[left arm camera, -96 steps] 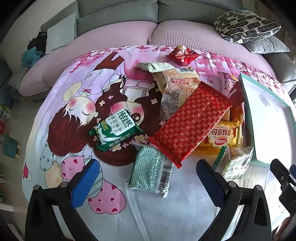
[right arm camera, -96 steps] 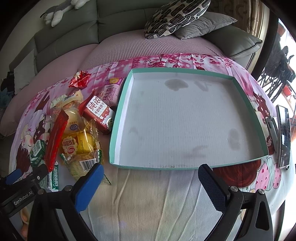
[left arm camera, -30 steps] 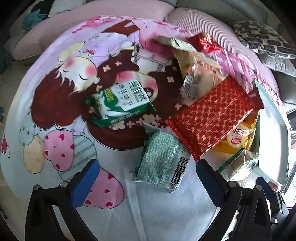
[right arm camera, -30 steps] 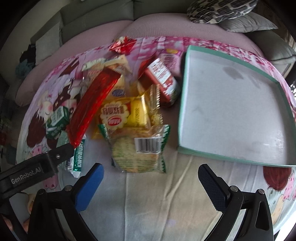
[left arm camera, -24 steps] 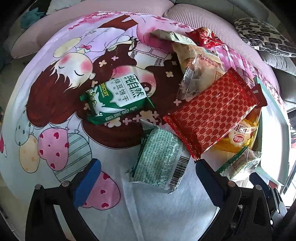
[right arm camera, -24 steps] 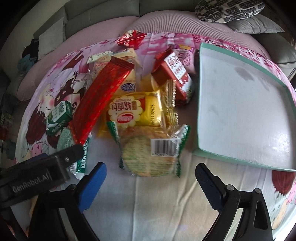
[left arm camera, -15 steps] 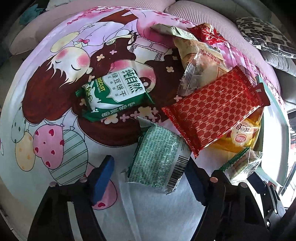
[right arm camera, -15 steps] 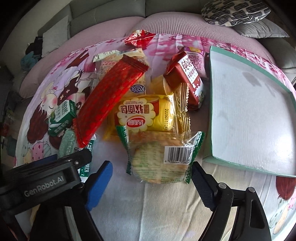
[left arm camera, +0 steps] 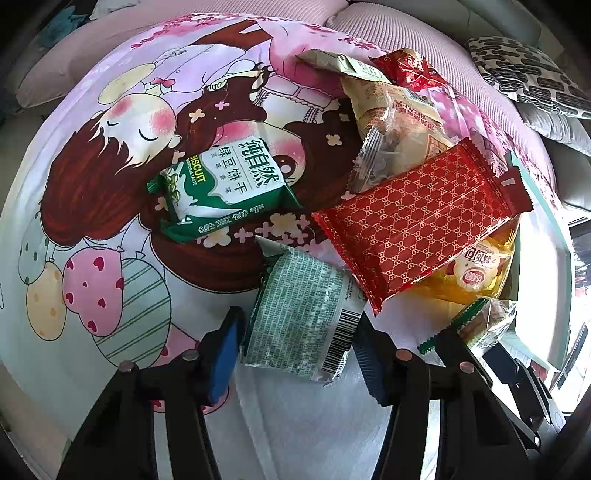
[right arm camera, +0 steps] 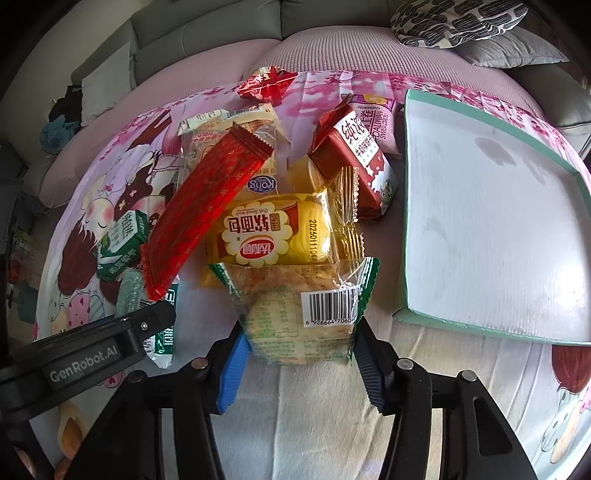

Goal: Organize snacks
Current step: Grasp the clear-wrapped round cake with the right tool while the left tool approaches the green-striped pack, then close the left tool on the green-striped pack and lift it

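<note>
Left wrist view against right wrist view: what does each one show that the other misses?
Only the left wrist view shows the left gripper, whose jaws have just been closing around the green printed pack.

Only the right wrist view shows the right gripper, jaws likewise closing on the clear biscuit pack, plus the dark red carton and nearly the whole teal tray.

Both show the long red packet, the yellow bread pack, the green-and-white biscuit pack and the patterned cushion.
</note>
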`<control>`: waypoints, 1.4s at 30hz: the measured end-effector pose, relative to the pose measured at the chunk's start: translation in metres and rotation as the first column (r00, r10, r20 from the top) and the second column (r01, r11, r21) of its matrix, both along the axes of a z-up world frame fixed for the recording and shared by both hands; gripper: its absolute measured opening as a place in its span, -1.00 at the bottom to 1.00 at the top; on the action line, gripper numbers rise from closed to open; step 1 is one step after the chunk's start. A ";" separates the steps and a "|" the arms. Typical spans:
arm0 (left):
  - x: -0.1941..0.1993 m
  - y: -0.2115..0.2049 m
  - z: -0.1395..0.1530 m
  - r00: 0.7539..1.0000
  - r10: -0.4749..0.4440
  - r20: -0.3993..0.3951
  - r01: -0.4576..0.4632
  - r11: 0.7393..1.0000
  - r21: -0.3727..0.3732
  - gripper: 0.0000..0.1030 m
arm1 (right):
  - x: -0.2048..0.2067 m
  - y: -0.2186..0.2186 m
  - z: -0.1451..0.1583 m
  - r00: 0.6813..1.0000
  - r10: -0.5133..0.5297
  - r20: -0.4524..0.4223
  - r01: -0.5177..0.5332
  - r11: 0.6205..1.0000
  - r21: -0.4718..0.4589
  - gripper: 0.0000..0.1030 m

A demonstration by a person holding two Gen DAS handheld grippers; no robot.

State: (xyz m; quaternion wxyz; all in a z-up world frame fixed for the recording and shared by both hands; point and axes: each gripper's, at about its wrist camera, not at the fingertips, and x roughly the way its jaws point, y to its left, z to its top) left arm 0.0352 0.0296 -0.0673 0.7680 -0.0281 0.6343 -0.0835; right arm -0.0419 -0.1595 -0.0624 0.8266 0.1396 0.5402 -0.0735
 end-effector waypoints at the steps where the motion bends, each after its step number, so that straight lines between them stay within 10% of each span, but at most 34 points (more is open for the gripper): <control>1: 0.001 0.000 -0.001 1.000 0.003 0.000 -0.003 1.000 -0.003 0.14 | -0.001 0.000 0.001 1.000 0.000 0.001 0.000 1.000 0.001 0.09; 42: -0.045 0.012 -0.009 0.998 0.047 -0.029 -0.046 0.999 0.009 0.16 | -0.033 -0.014 0.021 0.997 -0.058 0.050 0.059 0.998 -0.016 0.08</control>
